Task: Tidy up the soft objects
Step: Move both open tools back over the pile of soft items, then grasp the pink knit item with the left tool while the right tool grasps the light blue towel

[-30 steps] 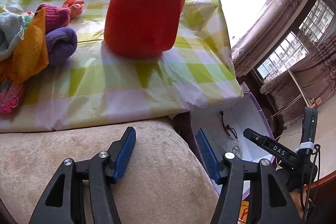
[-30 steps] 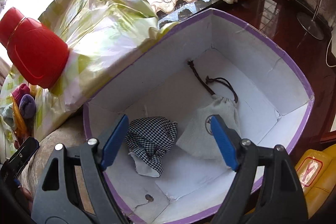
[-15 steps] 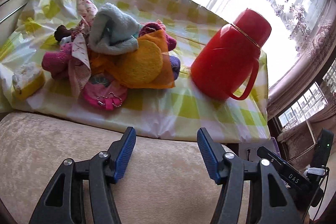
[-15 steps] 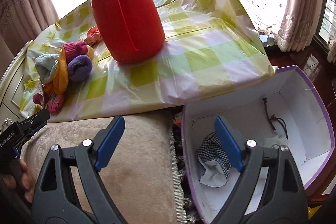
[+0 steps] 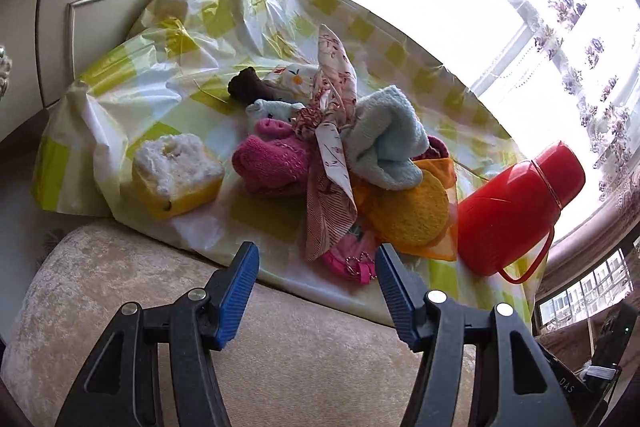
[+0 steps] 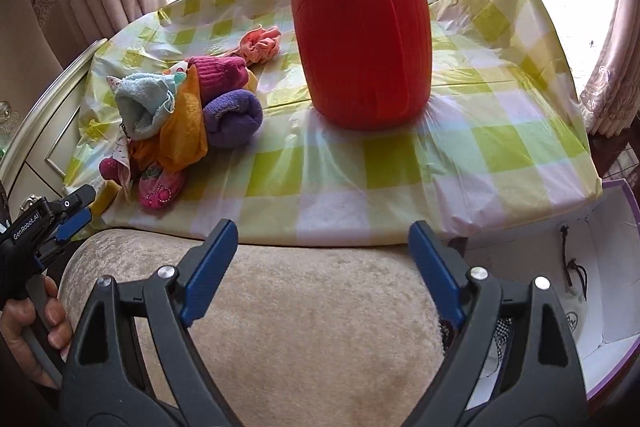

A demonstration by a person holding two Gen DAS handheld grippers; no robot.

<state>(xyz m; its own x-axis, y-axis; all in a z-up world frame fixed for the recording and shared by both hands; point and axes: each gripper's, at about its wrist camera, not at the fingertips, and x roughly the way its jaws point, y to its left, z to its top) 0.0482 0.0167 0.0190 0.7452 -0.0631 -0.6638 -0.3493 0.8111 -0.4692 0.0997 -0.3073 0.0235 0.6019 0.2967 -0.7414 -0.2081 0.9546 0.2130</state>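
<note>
Left of the red flask (image 5: 516,211), a pile of soft items (image 5: 344,163) sits on the checked cloth (image 6: 400,163). The left gripper (image 5: 316,291) hangs part open and empty; it should single out one piece. The right gripper (image 6: 322,267), wide and empty, waits near the box (image 6: 608,227).

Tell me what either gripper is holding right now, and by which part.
Nothing. The left gripper and right gripper both stand open with empty air between their pads, over the beige cushion, short of the soft pile.
</note>
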